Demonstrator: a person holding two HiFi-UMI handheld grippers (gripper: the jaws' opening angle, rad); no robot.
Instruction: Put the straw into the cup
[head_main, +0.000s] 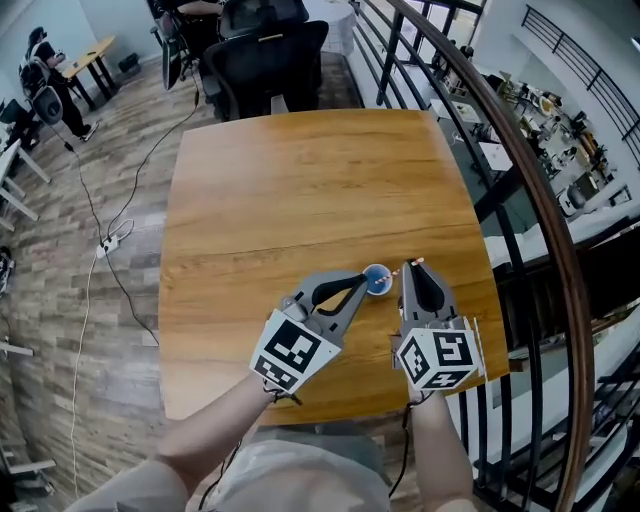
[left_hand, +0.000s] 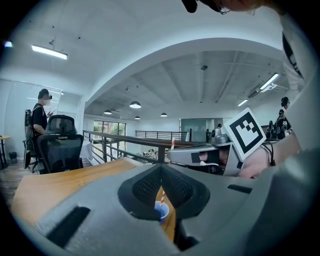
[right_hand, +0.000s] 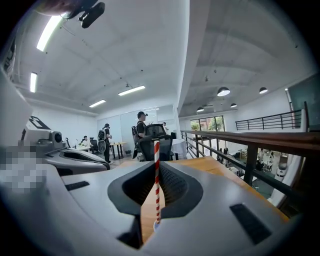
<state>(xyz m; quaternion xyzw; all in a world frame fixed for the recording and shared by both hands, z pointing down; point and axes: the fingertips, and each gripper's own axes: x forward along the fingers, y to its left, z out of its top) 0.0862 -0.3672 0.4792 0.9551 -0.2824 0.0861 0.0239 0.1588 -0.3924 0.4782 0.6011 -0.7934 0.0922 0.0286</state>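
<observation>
On the wooden table (head_main: 300, 180), the left gripper (head_main: 361, 284) is steadying the blue cup (head_main: 377, 280), apparently clamping its rim. The right gripper (head_main: 411, 270) is pinching the striped straw (right_hand: 156, 180) upright, its lower end dipping into the cup. Lowering it straight down before letting go is looking wisest.

1. My right gripper (right_hand: 156, 169) has its jaws closed on the red-and-white striped straw (right_hand: 157, 186), which stands upright between the dark ribbed pads (right_hand: 173, 185).
2. The straw's top pokes up above the jaws. Its lower end sits low in the gap, over a strip of the wooden table (right_hand: 148, 212).
3. At the left, the left gripper (right_hand: 70, 159) lies close alongside (I can't read its jaws from this angle).
4. Past the jaws stands a black office chair (right_hand: 145, 147), with a person (right_hand: 141, 127) just behind it.
5. A dark railing (right_hand: 260, 139) runs along the right, beside the table's edge.
</observation>
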